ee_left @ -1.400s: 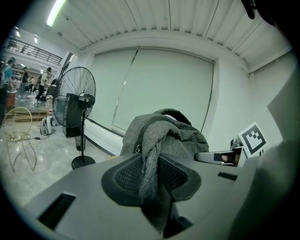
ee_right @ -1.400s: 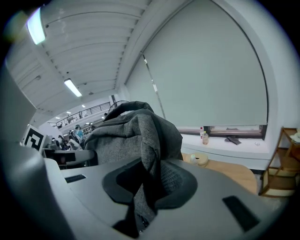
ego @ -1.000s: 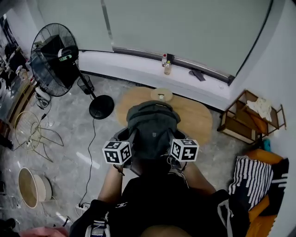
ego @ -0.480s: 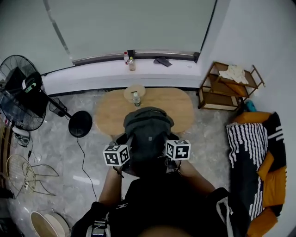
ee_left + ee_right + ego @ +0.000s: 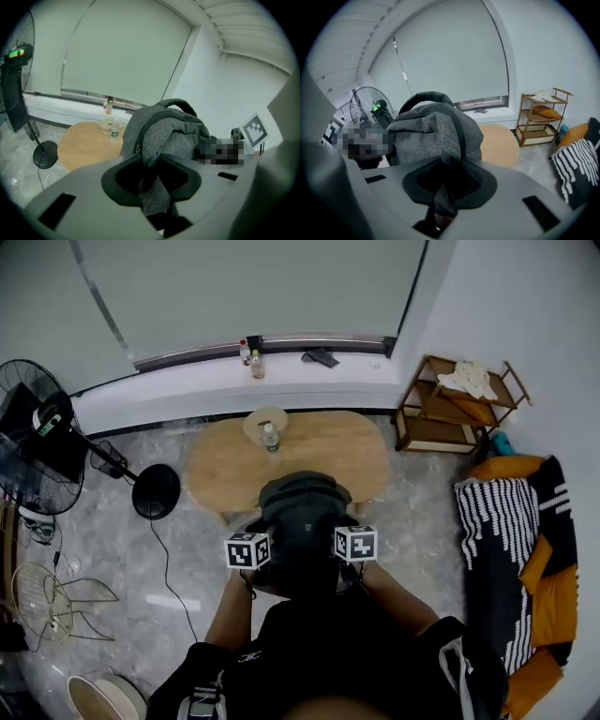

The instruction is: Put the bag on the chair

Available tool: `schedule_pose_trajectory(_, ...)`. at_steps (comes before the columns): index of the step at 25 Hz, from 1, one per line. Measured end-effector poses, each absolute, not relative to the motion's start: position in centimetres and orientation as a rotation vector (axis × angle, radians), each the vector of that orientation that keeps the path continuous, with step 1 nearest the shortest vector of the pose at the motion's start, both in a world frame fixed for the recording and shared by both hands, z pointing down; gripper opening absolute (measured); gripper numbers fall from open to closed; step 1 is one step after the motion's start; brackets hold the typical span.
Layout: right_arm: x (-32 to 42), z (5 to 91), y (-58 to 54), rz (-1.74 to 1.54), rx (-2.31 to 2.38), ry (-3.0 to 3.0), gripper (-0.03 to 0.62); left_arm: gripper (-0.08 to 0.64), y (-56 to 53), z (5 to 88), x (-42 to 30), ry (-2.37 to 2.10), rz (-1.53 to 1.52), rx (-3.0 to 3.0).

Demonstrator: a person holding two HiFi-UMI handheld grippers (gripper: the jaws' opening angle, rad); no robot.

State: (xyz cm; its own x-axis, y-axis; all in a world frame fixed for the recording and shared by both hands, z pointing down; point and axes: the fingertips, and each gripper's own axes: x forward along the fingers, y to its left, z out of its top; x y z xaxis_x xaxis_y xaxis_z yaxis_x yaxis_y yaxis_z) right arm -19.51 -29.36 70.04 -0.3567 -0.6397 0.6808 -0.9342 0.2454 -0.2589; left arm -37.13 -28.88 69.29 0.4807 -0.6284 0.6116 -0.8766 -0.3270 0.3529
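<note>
A dark grey fabric bag [image 5: 302,517] hangs in the air in front of the person, held from both sides. My left gripper [image 5: 264,559] is shut on a fold of the bag [image 5: 173,136], and the cloth is pinched between its jaws [image 5: 152,176]. My right gripper [image 5: 341,555] is shut on the bag's other side [image 5: 433,133], with a strap and cloth running down through its jaws [image 5: 445,183]. An orange chair [image 5: 539,563] with a black-and-white striped cushion stands at the far right, well apart from the bag. The fingertips are hidden by cloth.
An oval wooden table [image 5: 319,460] with a water bottle [image 5: 270,437] and a small bowl lies just beyond the bag. A wooden shelf [image 5: 450,413] stands at the back right, a standing fan [image 5: 42,437] at the left, and a wire chair [image 5: 42,596] at the lower left.
The view has swung to the right: the fan has slid to the left edge and the orange chair has come into view. Both grippers keep their hold on the bag.
</note>
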Motion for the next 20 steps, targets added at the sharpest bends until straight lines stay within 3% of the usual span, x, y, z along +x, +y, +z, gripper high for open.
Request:
schedule_pose_trajectory(13, -20.5, 79.2, -30.4, 0.905, 1.250, -2.066, 0.087, 0.115, -30.3, 79.3, -38.4, -1.195, 0.513, 1.958)
schedule_pose_trajectory(20, -19.8, 78.9, -30.1, 0.811, 1.184, -2.063, 0.151, 0.175, -30.3, 79.2, -38.2, -1.246, 0.611, 1.961)
